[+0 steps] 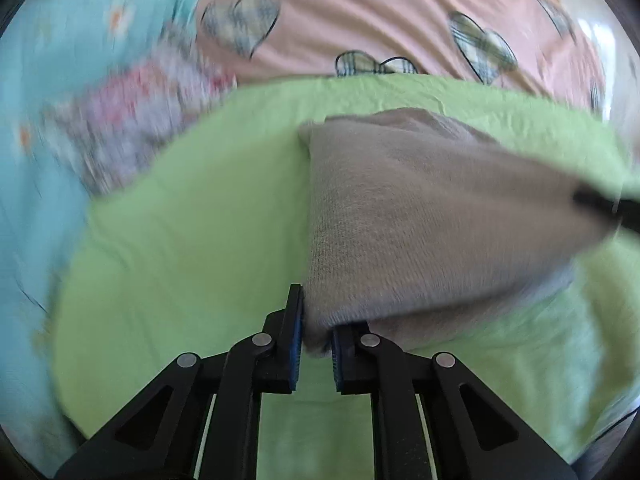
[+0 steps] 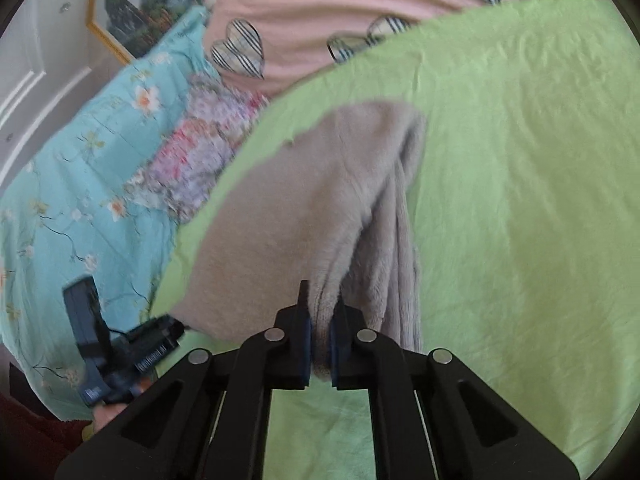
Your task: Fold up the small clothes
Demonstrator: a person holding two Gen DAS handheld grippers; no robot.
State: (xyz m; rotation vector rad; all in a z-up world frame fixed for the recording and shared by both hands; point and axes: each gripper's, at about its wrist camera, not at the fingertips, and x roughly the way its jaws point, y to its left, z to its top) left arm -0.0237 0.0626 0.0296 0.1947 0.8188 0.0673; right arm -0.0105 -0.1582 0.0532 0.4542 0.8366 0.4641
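A small beige knit garment (image 1: 420, 216) lies on a green cloth (image 1: 192, 240). In the left wrist view my left gripper (image 1: 318, 332) is shut on the garment's near corner, fabric pinched between the blue pads. The tip of the other gripper (image 1: 604, 204) shows at the garment's far right end. In the right wrist view my right gripper (image 2: 320, 332) is shut on a bunched edge of the same beige garment (image 2: 304, 200), which spreads away over the green cloth (image 2: 520, 200). The left gripper's body (image 2: 120, 344) appears at lower left, at the garment's other corner.
A pink sheet with plaid hearts (image 1: 360, 20) lies beyond the green cloth. A floral patterned cloth (image 2: 192, 160) rests on a teal flowered bedspread (image 2: 72, 200) to the left. A framed picture (image 2: 140, 4) and a white door (image 2: 28, 80) stand behind.
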